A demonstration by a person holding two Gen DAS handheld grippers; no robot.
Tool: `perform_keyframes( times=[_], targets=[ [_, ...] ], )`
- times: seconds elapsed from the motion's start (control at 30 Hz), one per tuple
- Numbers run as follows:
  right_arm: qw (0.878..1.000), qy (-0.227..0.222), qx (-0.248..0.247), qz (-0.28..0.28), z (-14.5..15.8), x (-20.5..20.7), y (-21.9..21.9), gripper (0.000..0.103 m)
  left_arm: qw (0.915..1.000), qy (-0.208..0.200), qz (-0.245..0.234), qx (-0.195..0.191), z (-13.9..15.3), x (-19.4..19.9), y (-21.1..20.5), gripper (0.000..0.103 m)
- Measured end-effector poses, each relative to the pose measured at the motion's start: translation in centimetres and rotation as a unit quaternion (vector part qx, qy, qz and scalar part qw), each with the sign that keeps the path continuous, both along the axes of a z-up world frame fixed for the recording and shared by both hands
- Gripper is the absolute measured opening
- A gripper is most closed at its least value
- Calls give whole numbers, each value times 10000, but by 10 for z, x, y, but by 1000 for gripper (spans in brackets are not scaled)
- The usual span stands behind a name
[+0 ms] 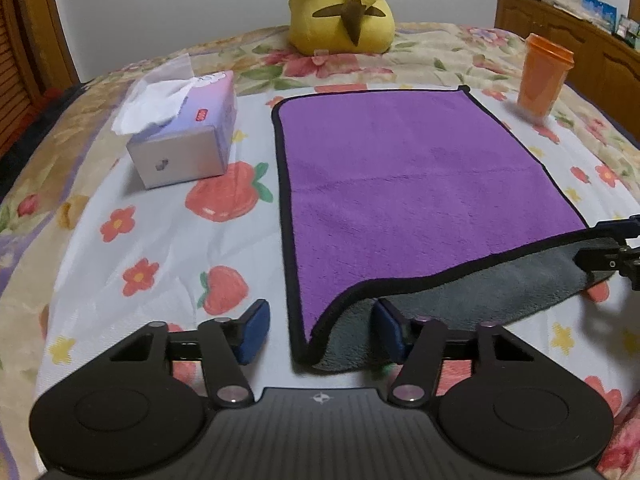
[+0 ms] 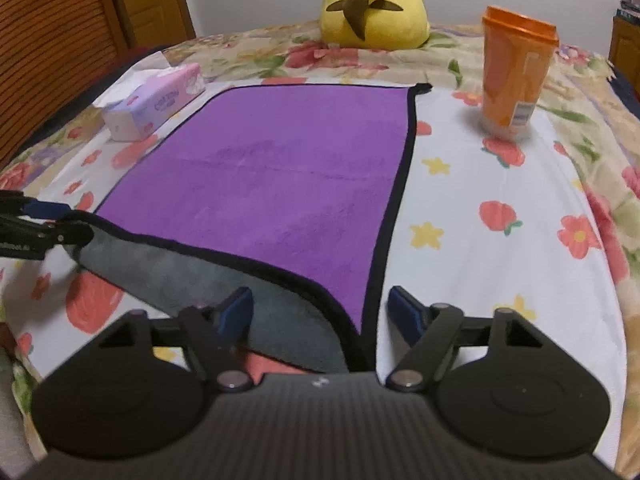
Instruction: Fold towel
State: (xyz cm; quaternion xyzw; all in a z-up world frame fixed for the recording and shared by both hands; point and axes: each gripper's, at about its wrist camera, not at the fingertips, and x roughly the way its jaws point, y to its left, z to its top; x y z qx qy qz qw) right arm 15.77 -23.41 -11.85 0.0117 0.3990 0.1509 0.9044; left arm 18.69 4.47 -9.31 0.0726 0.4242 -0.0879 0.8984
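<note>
A purple towel (image 1: 416,184) with black trim and a grey underside lies flat on the bed; it also shows in the right wrist view (image 2: 280,176). Its near edge is curled over, grey side up (image 1: 500,280). My left gripper (image 1: 320,328) is open, its blue pads either side of the towel's near left corner. My right gripper (image 2: 320,314) is open around the near right corner. Each gripper shows at the edge of the other's view, at the curled edge: the right gripper (image 1: 612,256) and the left gripper (image 2: 44,220).
A tissue box (image 1: 188,136) stands left of the towel and an orange cup (image 2: 516,76) right of it. A yellow plush toy (image 1: 344,4) sits at the far end. The bed has a floral cover (image 1: 132,240). Wooden furniture stands on both sides.
</note>
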Motion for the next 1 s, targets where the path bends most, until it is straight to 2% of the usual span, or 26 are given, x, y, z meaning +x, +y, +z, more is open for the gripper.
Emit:
perform_keyframes(
  times=[0.23, 0.3, 0.5, 0.6, 0.63, 0.7, 0.87, 1.0],
  targets=[
    [9999, 65, 5, 136, 4, 1, -1, 59, 9998, 87, -104, -161, 0, -2, -2, 40],
    [9998, 117, 18, 164, 4, 2, -3, 58, 9997, 96, -135, -176, 0, -2, -3, 37],
    [9994, 250, 45, 225, 6, 4, -10, 46, 9997, 95, -145, -175, 0, -3, -4, 33],
    [9993, 290, 69, 234, 6, 5, -13, 34, 9996, 104, -150, -214, 0, -3, -4, 27],
    [9993, 292, 68, 236, 6, 4, -13, 25, 9996, 104, -156, -231, 0, -3, -4, 22],
    [9992, 295, 70, 256, 5, 4, -14, 21, 9995, 94, -186, -253, 1, -4, -3, 16],
    [9991, 212, 41, 368, 6, 3, -12, 6, 9993, 15, -234, -302, 5, -6, -2, 12],
    [9991, 142, 55, 391, 8, 3, -12, 5, 9991, -124, -259, -309, 10, -8, -4, 10]
  ],
)
